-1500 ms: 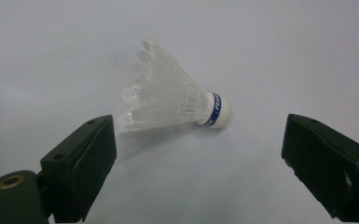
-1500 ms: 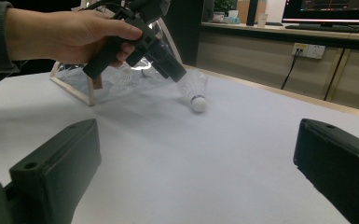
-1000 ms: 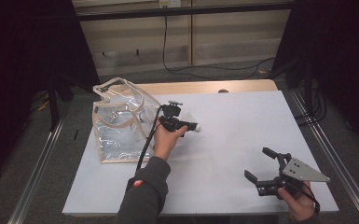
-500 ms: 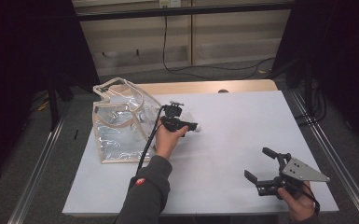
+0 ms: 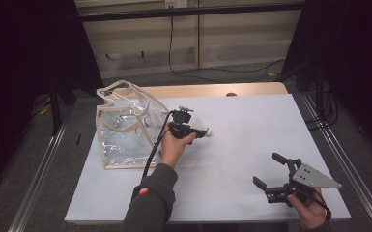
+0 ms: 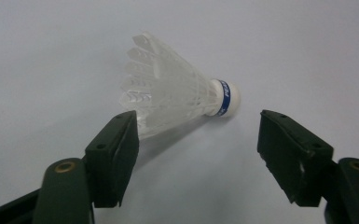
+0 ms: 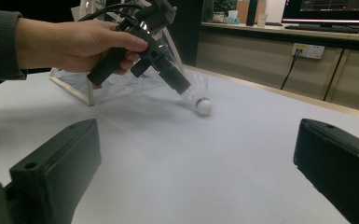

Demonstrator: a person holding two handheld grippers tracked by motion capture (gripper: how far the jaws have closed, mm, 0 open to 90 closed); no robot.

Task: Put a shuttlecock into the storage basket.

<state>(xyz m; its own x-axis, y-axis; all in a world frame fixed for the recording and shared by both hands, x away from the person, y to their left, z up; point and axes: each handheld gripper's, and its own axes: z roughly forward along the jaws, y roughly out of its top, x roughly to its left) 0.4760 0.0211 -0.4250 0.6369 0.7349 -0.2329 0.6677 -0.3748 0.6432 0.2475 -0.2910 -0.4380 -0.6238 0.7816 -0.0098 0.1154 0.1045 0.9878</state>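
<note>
White tabletop [image 5: 251, 145] stretches in front of you, with a dark room around it and a pale wall with cables behind. On the table's left part stands a clear plastic bag [image 5: 123, 128] with beige trim, its handles up. Just beside it, toward the middle, lies a white shuttlecock [image 6: 177, 93] on its side, its feather skirt toward the bag and its cork tip, ringed with a blue band, pointing away.

Your left gripper [image 5: 198, 133] points down at that shuttlecock, held in your left hand [image 5: 174, 145]. Its jaws have just been closing and now stand partly apart. In the left gripper view one jaw sits right at the edge of the feather skirt, while the other is off to the side of the cork tip with table showing between; the pads do not press on it.

Your right gripper [image 5: 273, 176] is near the table's front right corner, well apart from the shuttlecock, its jaws wide with nothing between them.
</note>
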